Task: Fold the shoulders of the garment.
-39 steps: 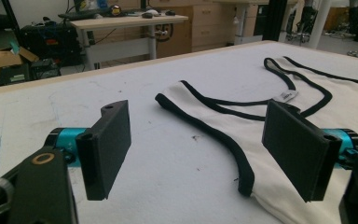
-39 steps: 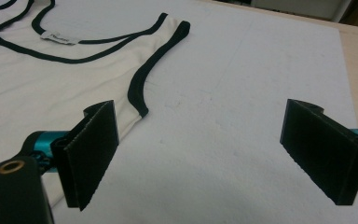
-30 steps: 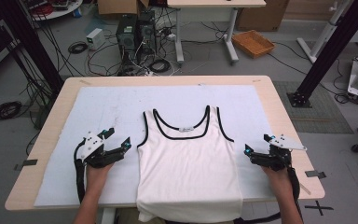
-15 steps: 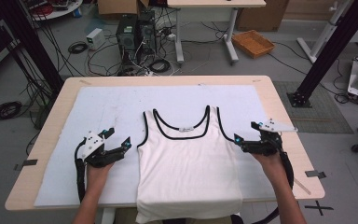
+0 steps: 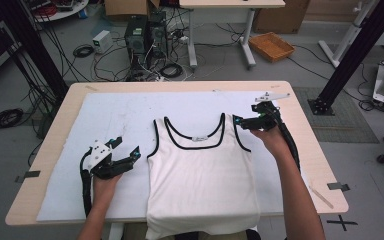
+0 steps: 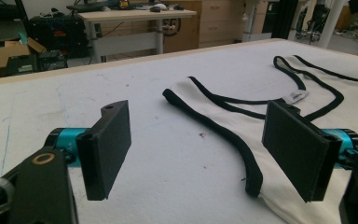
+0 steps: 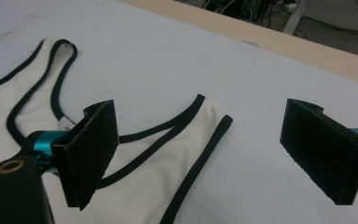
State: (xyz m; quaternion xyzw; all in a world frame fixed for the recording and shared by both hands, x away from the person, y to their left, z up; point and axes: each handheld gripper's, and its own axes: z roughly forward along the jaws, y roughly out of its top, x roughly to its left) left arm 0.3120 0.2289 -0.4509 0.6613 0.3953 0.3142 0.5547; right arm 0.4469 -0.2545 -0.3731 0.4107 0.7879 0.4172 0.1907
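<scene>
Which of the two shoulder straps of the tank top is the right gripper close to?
The strap on the person's right: the right gripper hovers open beside its top end. The other strap lies apart, nearer the left gripper.

The tank top [image 5: 202,175] is soft white knit cloth, matt, with a narrow black ribbed trim [image 6: 223,128] round the neck and armholes and a small white fabric label [image 6: 296,96]. It lies on a white matt cover [image 5: 120,115], faintly scuffed and spotted, spread over the bench [image 5: 300,100], whose edge looks like pale smooth wood. The fingers [image 6: 107,144] of the left gripper [image 6: 200,149] are matt black with a fine-grained pad face; glossy teal metal collars [image 7: 44,140] sit behind them.
</scene>
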